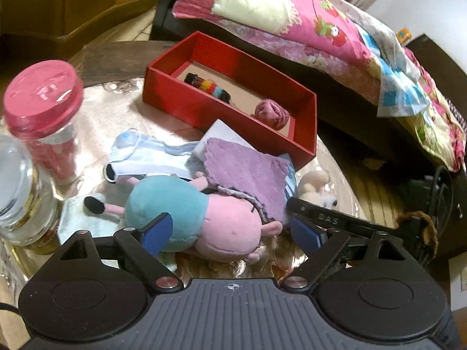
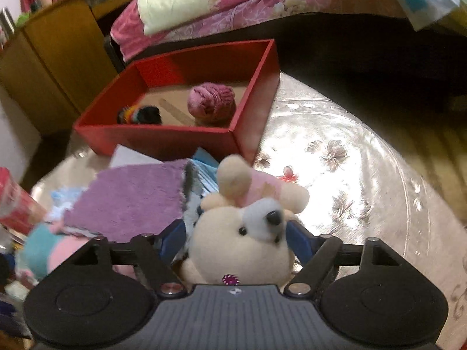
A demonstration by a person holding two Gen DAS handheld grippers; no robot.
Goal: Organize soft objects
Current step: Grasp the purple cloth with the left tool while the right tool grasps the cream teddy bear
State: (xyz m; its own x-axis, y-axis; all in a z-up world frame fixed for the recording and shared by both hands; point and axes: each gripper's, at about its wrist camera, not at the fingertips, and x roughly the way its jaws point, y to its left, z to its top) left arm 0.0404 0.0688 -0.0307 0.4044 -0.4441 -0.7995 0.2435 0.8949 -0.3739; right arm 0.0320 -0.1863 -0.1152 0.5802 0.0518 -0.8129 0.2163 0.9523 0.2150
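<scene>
The left tool (image 1: 230, 232) stood wide, its 2 blue pads (image 1: 156, 230) on either side of the pink-and-teal plush (image 1: 204, 218) without clear contact. The plush lay on the worktop (image 1: 329, 157) directly between the fingers. Just beyond it a purple cloth (image 1: 248, 172) overlapped its upper body, and a blue face mask (image 1: 146, 154) lay ahead and to the left. To the far left stood a glass jar with a pink lid (image 1: 43, 99).

The right tool (image 2: 236, 237) was closed narrow on the cream plush bear (image 2: 242, 245), with both pads pressed against the sides of its head. The purple cloth (image 2: 131, 195) lay ahead-left of this tool.

Farther ahead of both tools the red box (image 2: 163, 137) sat on the worktop (image 2: 350, 157). It held 1 rolled pink cloth (image 2: 211, 100) and 1 black multicoloured item (image 2: 140, 115), well apart from each other. Beyond the box lay the bed (image 1: 292, 29) with its pink blanket.
</scene>
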